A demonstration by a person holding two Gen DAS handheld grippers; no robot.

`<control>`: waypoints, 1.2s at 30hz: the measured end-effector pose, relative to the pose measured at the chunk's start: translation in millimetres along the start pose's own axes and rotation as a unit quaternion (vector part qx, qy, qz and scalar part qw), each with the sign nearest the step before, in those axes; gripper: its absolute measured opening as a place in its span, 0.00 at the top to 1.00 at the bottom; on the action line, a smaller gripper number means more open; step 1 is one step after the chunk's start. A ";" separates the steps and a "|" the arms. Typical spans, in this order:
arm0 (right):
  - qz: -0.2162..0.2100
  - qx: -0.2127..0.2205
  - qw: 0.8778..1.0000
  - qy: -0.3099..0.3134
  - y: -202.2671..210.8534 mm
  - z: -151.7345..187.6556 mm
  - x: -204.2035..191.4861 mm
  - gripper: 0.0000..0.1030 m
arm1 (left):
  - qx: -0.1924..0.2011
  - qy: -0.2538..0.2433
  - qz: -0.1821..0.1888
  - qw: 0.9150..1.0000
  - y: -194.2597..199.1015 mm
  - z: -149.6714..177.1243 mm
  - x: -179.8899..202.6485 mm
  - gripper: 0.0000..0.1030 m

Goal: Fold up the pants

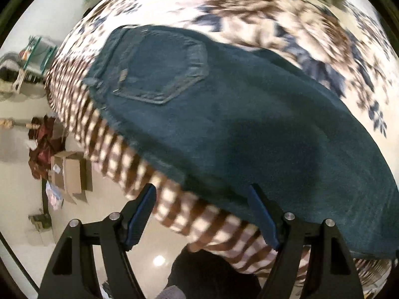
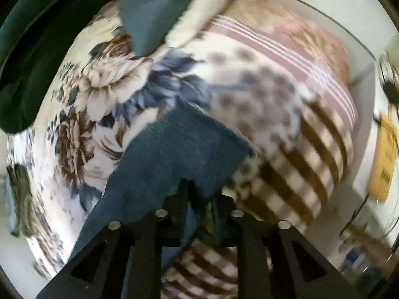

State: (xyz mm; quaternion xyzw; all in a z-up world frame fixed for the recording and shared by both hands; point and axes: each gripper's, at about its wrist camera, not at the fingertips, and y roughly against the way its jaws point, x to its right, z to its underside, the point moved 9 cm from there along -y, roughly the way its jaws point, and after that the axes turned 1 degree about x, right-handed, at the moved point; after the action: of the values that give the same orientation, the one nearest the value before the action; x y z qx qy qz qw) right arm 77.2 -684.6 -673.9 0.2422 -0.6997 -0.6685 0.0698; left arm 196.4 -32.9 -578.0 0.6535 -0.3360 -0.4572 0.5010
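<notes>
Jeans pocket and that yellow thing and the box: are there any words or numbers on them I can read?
None can be read.
jeans: small tag beside the back pocket, too blurred.
cardboard box: pale sticker, too small.
yellow object: dark marks, smeared by blur.
floral bedspread: pattern only, no text.

A flowered bedspread (image 1: 286, 12) (checked border) covers the bed; a cardboard box (image 1: 71, 174) sits on glossy pale floor (image 1: 22, 179).

Dark blue denim pants (image 1: 237, 129) are laid flat on a floral bedspread (image 1: 249, 0), back pocket (image 1: 162, 67) upward.
</notes>
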 end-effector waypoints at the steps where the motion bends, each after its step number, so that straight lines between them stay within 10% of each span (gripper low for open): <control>1: -0.005 0.001 1.000 0.006 5.1 7.8 -5.6 0.70 | -0.003 0.010 0.000 1.000 0.4 -1.2 -11.5 0.28; 11: -0.098 -0.145 0.978 0.112 -13.6 219.7 -165.7 0.70 | -0.006 0.103 -0.012 0.995 -13.3 -54.9 -125.2 0.28; 18: -0.084 -0.223 0.970 0.048 -59.6 337.1 -219.3 0.70 | -0.013 0.147 -0.002 0.989 -45.4 -96.6 -171.9 0.28; 21: -0.075 -0.214 0.974 0.019 -65.6 356.7 -224.2 0.70 | -0.023 0.151 0.013 0.988 -65.0 -107.4 -175.8 0.38; 25: -0.056 -0.212 0.976 -0.004 -71.9 368.3 -230.4 0.70 | -0.036 0.157 0.082 0.983 -84.4 -112.7 -165.9 0.79; 32: -0.059 -0.228 0.970 -0.053 -81.0 368.4 -227.3 0.72 | -0.005 0.154 0.097 0.983 -80.0 -113.3 -161.9 0.87; 36: -0.038 -0.210 0.975 -0.066 -76.5 371.3 -218.7 0.99 | 0.008 0.162 0.111 0.981 -67.1 -116.2 -171.3 0.88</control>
State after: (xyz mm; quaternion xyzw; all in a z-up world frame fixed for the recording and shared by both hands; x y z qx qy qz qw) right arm 130.4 -254.4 -734.4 0.2035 -0.5375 -0.8170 0.0473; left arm 242.6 179.4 -588.6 0.6815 -0.3241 -0.2846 0.5913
